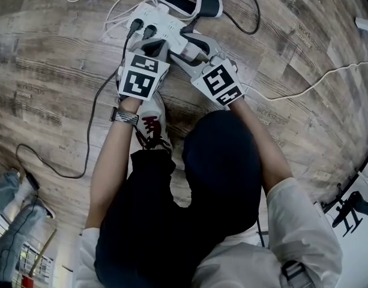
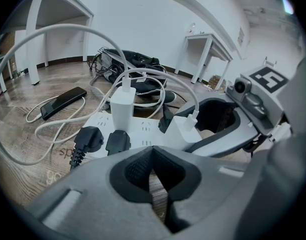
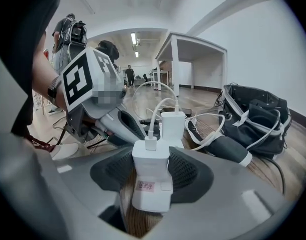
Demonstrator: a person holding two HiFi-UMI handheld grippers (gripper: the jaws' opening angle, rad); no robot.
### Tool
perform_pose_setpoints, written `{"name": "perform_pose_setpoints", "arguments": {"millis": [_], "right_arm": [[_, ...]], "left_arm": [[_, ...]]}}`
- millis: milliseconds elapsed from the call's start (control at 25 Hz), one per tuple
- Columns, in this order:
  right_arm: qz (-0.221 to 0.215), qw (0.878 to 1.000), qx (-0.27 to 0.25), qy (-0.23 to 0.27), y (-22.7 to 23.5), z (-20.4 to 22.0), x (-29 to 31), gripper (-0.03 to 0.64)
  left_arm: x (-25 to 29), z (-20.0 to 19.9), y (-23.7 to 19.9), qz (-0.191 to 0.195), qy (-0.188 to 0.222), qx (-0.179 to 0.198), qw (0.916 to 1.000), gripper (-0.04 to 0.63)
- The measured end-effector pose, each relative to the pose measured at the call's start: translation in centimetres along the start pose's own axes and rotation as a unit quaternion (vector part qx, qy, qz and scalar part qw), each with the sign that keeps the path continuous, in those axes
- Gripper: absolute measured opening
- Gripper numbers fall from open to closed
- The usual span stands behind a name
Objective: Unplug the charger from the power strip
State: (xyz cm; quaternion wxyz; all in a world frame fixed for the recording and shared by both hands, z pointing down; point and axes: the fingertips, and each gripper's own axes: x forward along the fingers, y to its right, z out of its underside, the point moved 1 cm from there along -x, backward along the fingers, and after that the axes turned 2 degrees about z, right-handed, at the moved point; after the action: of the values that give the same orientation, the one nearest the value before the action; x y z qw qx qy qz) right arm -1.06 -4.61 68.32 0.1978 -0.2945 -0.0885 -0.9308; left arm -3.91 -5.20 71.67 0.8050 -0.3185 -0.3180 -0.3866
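The charger [image 3: 152, 169] is hiding its lower end between my jaws, its pink label [image 3: 146, 186] is blurring past reading, and overhead my right gripper [image 1: 193, 48] is covering most of it

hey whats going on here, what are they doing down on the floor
A person crouched on the floor is working at a white power strip with two handheld grippers. The right gripper is clamped on a small white charger; whether it is out of its socket is unclear. The left gripper is shut and empty, just in front of the strip.
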Motion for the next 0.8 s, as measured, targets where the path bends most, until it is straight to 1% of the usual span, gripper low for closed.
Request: {"name": "perform_pose_setpoints", "arguments": {"millis": [240,280,400,480,520,680,720,800], "right_arm": [[0.010,0.999,-0.029,-0.011,-0.10,0.06,-0.08,0.222],[0.010,1.000,-0.024,-0.010,-0.07,0.06,-0.05,0.222],[0.004,1.000,0.014,0.004,0.07,0.01,0.00,0.222],[0.003,1.000,0.024,0.007,0.22,-0.05,-0.02,0.222],[0.004,1.000,0.018,0.005,0.21,-0.07,-0.01,0.222],[0.011,0.999,-0.047,-0.016,-0.18,0.00,-0.03,0.222],[0.011,0.999,-0.044,-0.016,-0.15,0.03,-0.05,0.222],[0.005,1.000,-0.007,-0.005,0.06,0.03,-0.06,0.222]], "left_arm": [[-0.04,0.03,-0.01,0.001,0.001,-0.001,1.0000,0.002],[-0.04,0.03,-0.03,0.001,0.001,-0.001,1.0000,0.002],[0.00,0.02,-0.02,0.001,0.001,-0.001,1.0000,0.002],[0.04,-0.04,-0.02,0.001,0.001,0.000,1.0000,0.002],[0.06,-0.06,-0.03,0.001,0.001,0.001,1.0000,0.002],[0.03,-0.04,-0.04,0.001,0.001,0.000,1.0000,0.002],[0.01,-0.02,-0.04,0.000,0.001,-0.001,1.0000,0.002],[0.02,0.00,-0.03,0.000,0.000,-0.001,1.0000,0.002]]}}
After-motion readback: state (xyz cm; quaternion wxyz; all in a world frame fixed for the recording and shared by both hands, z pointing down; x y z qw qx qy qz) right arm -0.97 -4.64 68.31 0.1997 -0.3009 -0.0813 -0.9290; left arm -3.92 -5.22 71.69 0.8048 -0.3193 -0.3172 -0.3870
